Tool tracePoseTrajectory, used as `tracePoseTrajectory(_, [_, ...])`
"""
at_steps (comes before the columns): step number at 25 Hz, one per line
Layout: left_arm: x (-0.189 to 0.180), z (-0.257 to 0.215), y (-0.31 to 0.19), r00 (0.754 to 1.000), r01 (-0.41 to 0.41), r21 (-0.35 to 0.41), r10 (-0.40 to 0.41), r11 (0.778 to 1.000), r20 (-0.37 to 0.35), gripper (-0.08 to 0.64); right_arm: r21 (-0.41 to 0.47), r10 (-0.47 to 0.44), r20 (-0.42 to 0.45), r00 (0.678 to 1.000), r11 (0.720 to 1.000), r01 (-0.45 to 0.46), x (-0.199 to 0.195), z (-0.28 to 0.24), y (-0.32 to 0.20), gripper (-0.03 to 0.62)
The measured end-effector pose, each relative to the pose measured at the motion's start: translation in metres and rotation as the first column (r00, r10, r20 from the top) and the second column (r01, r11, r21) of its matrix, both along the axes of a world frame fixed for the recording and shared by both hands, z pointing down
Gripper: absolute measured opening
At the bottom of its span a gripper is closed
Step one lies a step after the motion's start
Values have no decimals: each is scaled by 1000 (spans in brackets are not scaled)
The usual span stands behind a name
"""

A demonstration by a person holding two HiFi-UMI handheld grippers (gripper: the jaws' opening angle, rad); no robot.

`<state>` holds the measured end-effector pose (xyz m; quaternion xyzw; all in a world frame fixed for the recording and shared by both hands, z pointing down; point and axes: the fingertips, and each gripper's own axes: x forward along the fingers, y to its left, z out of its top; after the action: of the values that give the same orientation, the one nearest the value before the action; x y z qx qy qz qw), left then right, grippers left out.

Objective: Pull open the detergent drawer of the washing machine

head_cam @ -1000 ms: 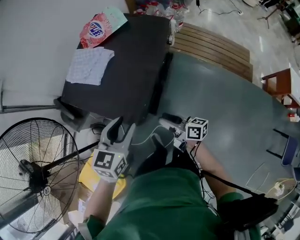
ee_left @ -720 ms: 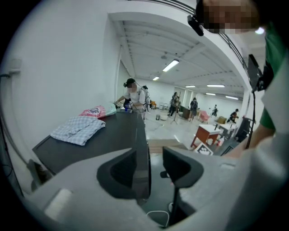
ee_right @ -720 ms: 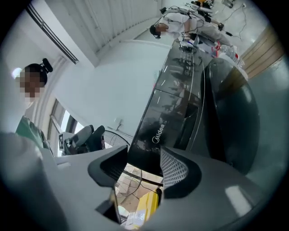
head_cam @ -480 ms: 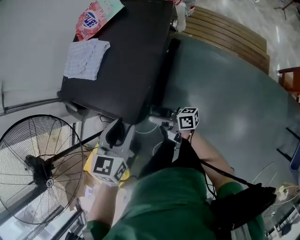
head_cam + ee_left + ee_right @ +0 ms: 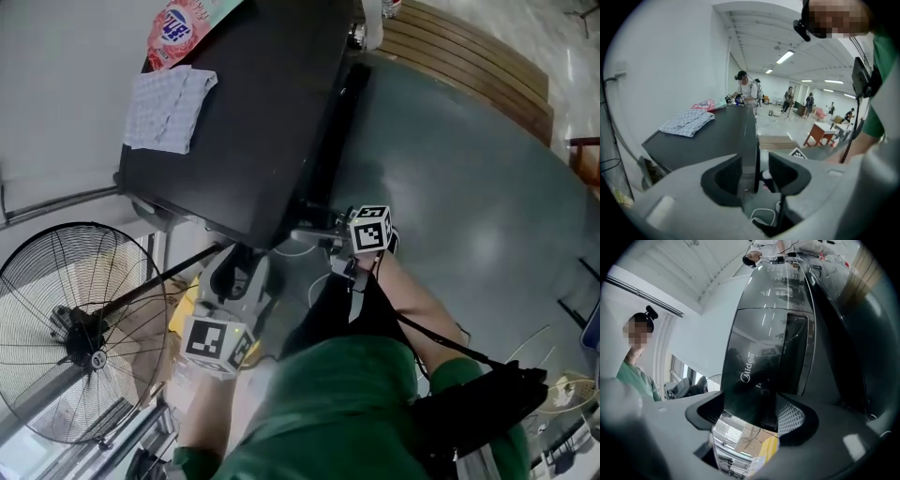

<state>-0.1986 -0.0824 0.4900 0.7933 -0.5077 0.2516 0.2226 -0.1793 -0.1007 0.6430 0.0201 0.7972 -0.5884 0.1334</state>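
The black washing machine (image 5: 253, 122) fills the upper middle of the head view. My right gripper (image 5: 314, 228), under its marker cube, reaches the machine's front top corner. In the right gripper view the glossy detergent drawer front (image 5: 757, 366) with its white logo stands close ahead. Its lower edge lies between my right gripper's (image 5: 750, 416) jaws, which are opening; I see no pad pressing on it. My left gripper (image 5: 234, 272) hangs lower left by the machine's side, open and empty. Between my left gripper's (image 5: 755, 176) jaws the left gripper view shows only the machine's corner edge.
A checked cloth (image 5: 169, 105) and a pink detergent bag (image 5: 183, 23) lie on the machine's top. A standing fan (image 5: 75, 337) is at the left, with a yellow box (image 5: 192, 300) beside it. A wooden slatted platform (image 5: 469, 56) lies beyond. Several people stand far off.
My right gripper has moved up-left in the head view, closer to the machine's front corner. My left gripper has sunk lower beside the machine.
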Motion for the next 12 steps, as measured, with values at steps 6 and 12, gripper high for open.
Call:
tracePoseTrajectory(6, [1, 9, 11, 1000, -1, -28, 1, 1000, 10, 176, -34, 12, 114, 993, 999, -8, -4, -7, -6, 359])
tracePoseTrajectory(12, [-4, 14, 18, 1000, 5, -47, -4, 999, 23, 175, -52, 28, 152, 988, 998, -21, -7, -8, -10, 357])
